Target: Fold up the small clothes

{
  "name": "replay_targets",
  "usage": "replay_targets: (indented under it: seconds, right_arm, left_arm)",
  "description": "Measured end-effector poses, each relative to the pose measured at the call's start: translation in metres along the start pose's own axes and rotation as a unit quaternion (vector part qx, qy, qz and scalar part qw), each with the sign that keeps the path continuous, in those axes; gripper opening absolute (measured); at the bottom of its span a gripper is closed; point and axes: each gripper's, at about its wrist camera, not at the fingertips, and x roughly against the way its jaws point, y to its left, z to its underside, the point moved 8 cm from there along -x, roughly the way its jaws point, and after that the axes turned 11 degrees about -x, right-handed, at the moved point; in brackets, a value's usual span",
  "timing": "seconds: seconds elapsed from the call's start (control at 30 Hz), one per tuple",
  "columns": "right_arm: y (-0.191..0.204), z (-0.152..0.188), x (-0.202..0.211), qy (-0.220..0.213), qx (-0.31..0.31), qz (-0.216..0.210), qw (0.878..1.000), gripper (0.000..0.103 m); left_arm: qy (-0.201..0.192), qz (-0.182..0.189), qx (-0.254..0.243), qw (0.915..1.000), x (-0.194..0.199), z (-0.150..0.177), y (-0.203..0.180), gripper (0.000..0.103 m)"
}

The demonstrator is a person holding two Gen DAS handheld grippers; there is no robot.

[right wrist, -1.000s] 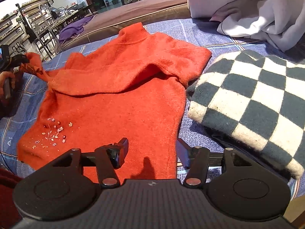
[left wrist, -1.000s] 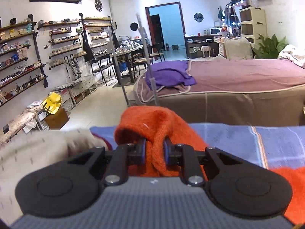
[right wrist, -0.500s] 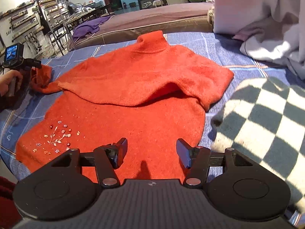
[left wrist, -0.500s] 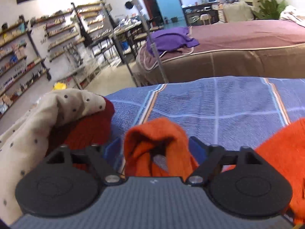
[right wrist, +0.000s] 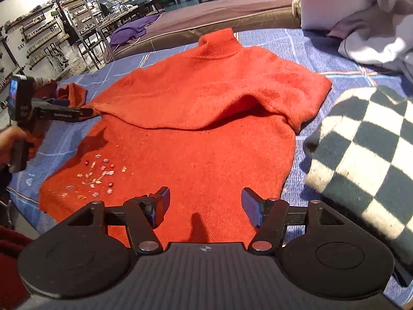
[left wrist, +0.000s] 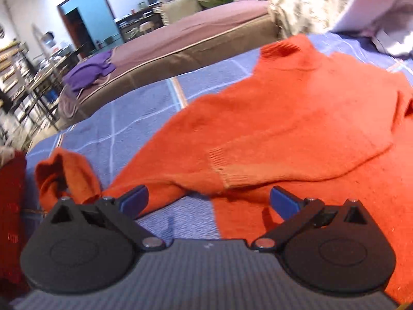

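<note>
Orange sweater [right wrist: 196,134]: flat on blue checked bedspread [left wrist: 144,118], one sleeve folded across chest. Left gripper [left wrist: 209,201]: jaws just opened wide, empty. Right gripper [right wrist: 205,206]: jaws just widened, empty, above hem.

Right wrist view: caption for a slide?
Orange sweater spread on blue blanket, one sleeve folded across; checkered garment beside it.

Fuzzy knit orange sweater [right wrist: 201,118] on a smooth woven blue bedsheet [right wrist: 304,44].

You've got the orange sweater [right wrist: 206,139] lying flat on the blue bedspread [right wrist: 304,41], collar [right wrist: 219,42] away from you — one sleeve folded across the chest, the other sleeve's cuff [left wrist: 64,175] bunched at the left edge.
</note>
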Motion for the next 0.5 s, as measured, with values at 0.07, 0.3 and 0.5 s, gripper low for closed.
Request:
replay_targets:
  seconds: [0.07,0.3,0.5]
  right_arm:
    - [0.006,-0.006,0.019,0.022,-0.031,-0.060,0.997,0.101]
    - [0.062,-0.064,0.093,0.063,-0.095,-0.268,0.957,0.103]
    - [0.102,-0.165,0.096,-0.024,0.015,-0.230,0.973,0.103]
  left_arm:
    - [-0.005,0.008,-0.012,0.9999,0.003,-0.010,-0.005,0.103]
    - [-0.005,0.067,0.021,0.9975,0.039,-0.061,0.029,0.103]
    - [-0.045,0.074,0.053,0.9948,0.067,-0.145,0.075,0.103]
